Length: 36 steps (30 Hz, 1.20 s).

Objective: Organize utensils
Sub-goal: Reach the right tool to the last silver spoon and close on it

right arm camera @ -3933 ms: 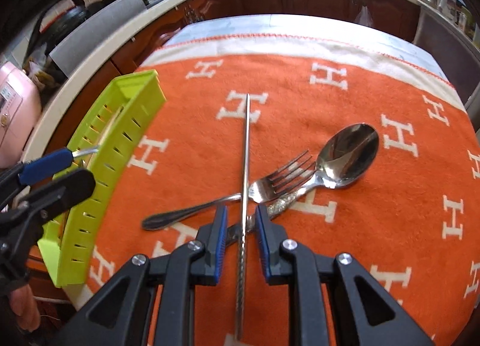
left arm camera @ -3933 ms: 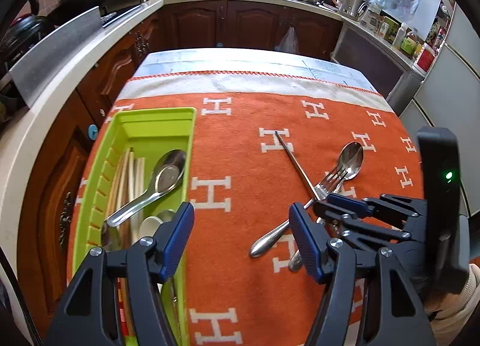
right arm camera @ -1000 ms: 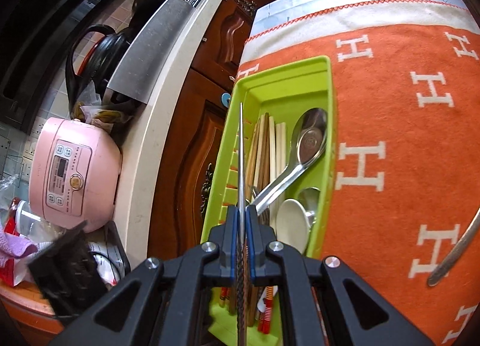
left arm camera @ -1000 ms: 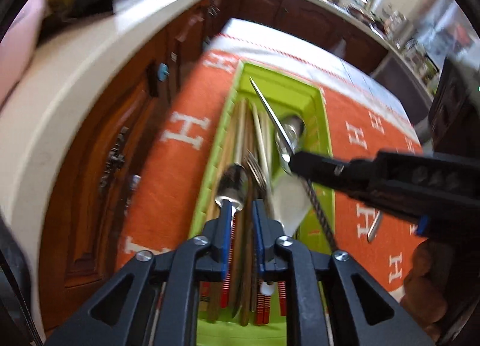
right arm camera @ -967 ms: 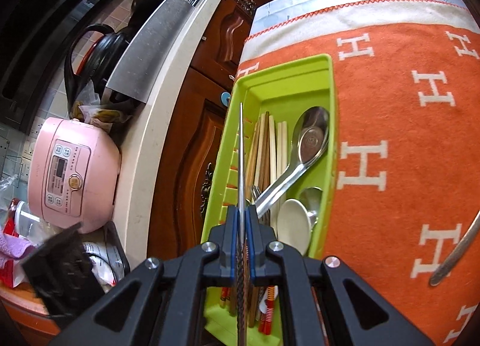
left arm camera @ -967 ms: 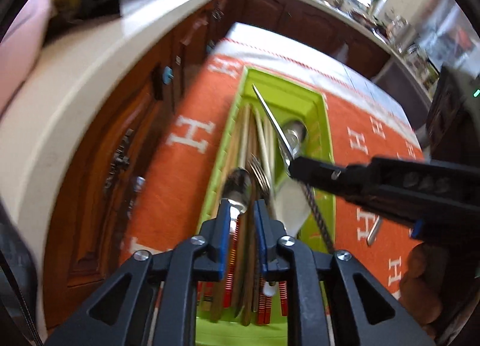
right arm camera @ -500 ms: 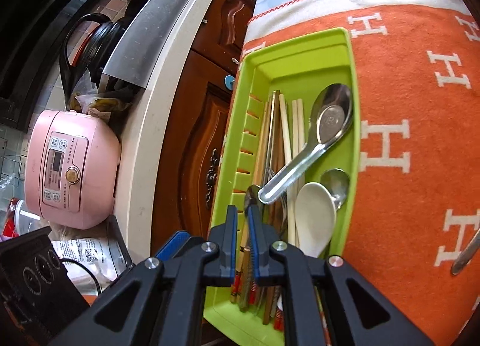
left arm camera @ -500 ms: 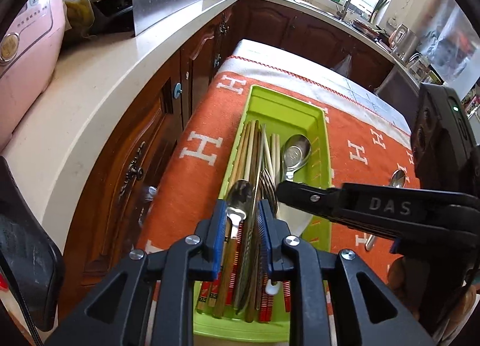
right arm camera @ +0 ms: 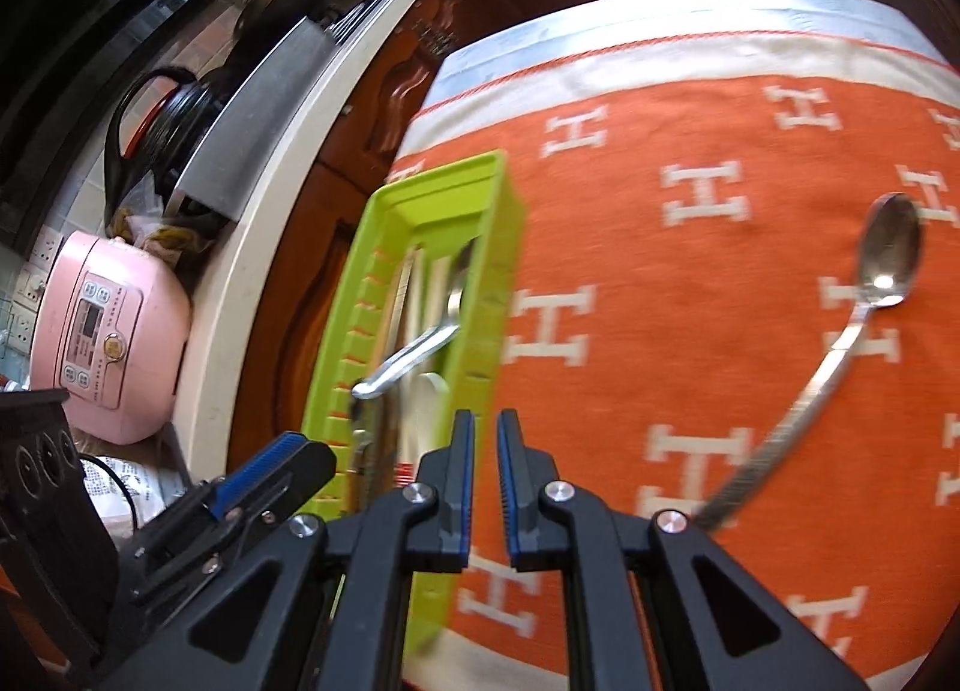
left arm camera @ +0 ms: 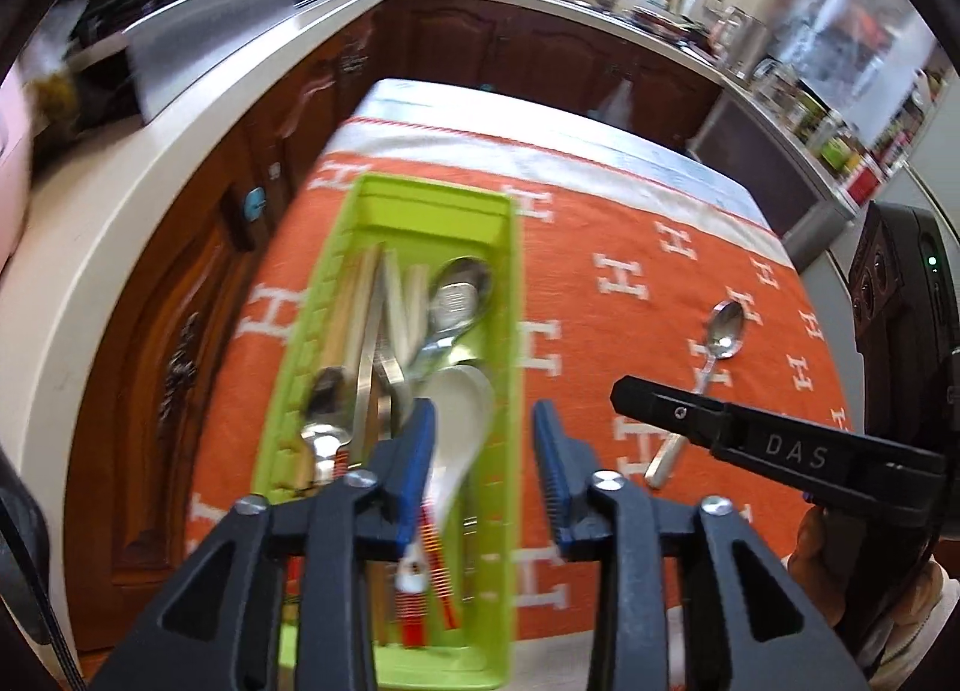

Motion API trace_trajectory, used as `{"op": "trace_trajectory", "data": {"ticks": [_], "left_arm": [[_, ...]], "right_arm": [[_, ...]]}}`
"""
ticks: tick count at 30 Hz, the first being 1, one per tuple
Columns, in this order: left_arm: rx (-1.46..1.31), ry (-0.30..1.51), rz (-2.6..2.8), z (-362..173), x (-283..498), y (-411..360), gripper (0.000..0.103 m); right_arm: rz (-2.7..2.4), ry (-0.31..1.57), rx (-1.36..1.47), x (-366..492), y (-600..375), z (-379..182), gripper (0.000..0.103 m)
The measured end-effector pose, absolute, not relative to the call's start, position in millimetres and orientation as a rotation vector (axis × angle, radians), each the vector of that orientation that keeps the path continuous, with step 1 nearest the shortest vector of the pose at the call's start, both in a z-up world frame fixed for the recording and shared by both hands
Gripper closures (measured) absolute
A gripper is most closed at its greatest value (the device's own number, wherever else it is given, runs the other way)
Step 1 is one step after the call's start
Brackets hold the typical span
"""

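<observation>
A lime-green utensil tray point(left arm camera: 510, 295) point(right arm camera: 492, 319) lies on the left of the orange cloth point(left arm camera: 600, 343). It holds chopsticks, metal spoons point(left arm camera: 459, 295), a fork and a white ceramic spoon point(left arm camera: 462, 421). One metal spoon point(left arm camera: 723, 331) point(right arm camera: 882, 271) lies alone on the cloth to the right. My left gripper point(left arm camera: 483, 451) is open and empty above the tray's near right side. My right gripper point(right arm camera: 486, 475) is nearly shut with nothing between its pads, above the tray's right wall; it also shows in the left wrist view point(left arm camera: 660, 409).
A white counter point(left arm camera: 150, 211) runs along the left with a pink rice cooker point(right arm camera: 102, 331), a kettle point(right arm camera: 162, 133) and a steel panel. Dark wood cabinets point(left arm camera: 540, 49) stand behind the table. Bottles and jars point(left arm camera: 840, 133) crowd the far right counter.
The right gripper has let the metal chopstick go into the tray and moved right. The left gripper has opened, let the fork go and pulled back.
</observation>
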<state>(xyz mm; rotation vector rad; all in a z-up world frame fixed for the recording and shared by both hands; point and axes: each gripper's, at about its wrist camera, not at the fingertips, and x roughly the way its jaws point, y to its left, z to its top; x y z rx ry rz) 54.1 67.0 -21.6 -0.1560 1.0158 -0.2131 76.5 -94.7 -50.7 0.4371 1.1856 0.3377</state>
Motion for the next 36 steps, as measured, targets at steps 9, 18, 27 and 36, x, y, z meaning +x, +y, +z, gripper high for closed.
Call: {"op": "trace_trajectory", "data": {"ticks": [9,18,27,36], "left_arm": [[-0.066,1.025,-0.314,-18,64,-3,0.064],[0.009,1.020,-0.327,-23,79,-48,0.050],[0.066,1.033,-0.329,-34,90,-79,0.038],[0.064,1.077,-0.319,-52,108,-94,0.026]], "right_arm": [[0.254,1.143,0.488,65,-159,-59,0.094],[0.145,1.106,0.510,58,-223,-67,0.094],[0.074,1.089,0.567,61,-268,-84,0.094],[0.092,1.082,0.572,63,-279,-92,0.085]]}}
